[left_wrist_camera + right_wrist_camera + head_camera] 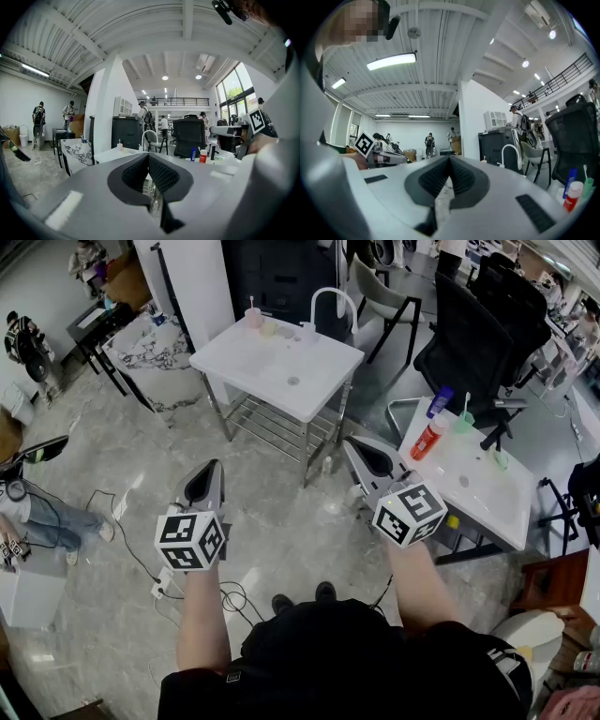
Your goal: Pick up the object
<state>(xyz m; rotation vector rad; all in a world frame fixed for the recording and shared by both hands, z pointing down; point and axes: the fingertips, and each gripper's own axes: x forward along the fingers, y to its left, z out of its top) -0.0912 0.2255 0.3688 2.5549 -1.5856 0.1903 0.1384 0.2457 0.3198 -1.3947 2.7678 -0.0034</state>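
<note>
I hold both grippers up over the floor, well short of two white sink tables. The left gripper [204, 486] [148, 157] is shut with nothing between its jaws. The right gripper [373, 457] [450, 159] is also shut and empty. The middle table [309, 381] carries a pink cup [253, 317] [120, 146] and a white faucet [333, 301]. The right table [497, 507] holds a red bottle [427, 439] [573, 194], a blue bottle [439, 402] [569, 180] and a green cup [465, 421] with a toothbrush. Neither gripper touches any of them.
A black office chair [478, 334] stands behind the right table and a grey chair [380, 292] behind the middle one. Cables and a power strip [161, 582] lie on the marble floor at my left. A seated person [47, 517] is at the far left, near a marble-patterned table [150, 357].
</note>
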